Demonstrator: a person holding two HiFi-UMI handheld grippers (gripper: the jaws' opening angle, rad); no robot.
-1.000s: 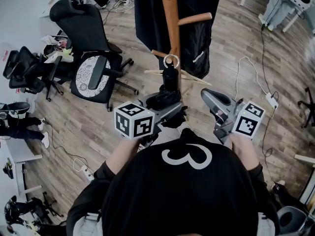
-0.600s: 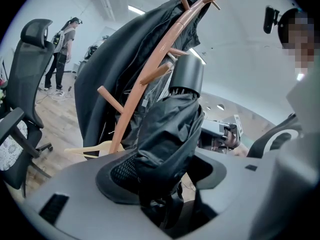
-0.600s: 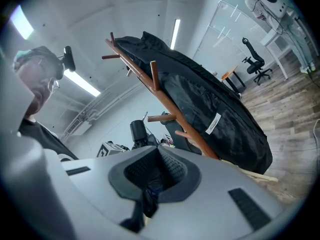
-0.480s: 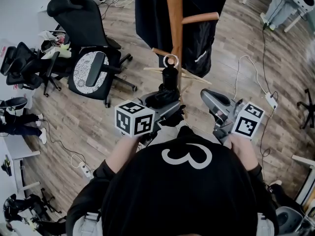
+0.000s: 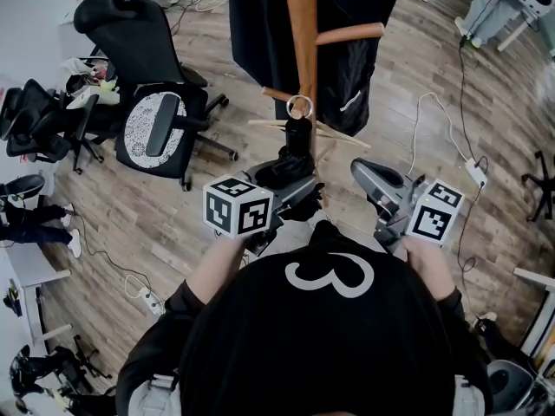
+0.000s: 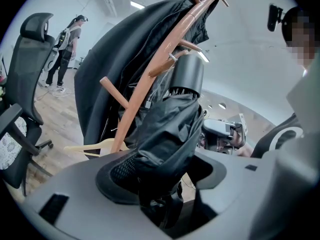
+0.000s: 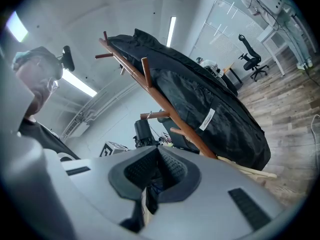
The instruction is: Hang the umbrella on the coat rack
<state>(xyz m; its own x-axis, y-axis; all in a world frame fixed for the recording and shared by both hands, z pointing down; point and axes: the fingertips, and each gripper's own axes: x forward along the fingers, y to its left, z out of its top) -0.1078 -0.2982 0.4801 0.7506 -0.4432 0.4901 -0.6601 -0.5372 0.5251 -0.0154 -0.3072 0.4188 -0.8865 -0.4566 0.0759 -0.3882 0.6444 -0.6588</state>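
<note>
umbrella canopy (image 6: 165,134): black cloth, matt, lay crumpled in soft folds
umbrella handle (image 6: 186,75): dark plastic, smooth, showed a dull sheen
handle ring (image 5: 300,107): bright metal, shone
coat rack (image 5: 301,24): reddish-brown wood, smooth, looked lightly glossy
coat (image 5: 260,24): black cloth, faint sheen
left gripper (image 6: 162,176): matt grey plastic; black pads (image 6: 117,170) were finely ribbed
right gripper (image 7: 157,171): was the same matt grey plastic
floor (image 5: 173,224): grained wood planks, matt
</note>
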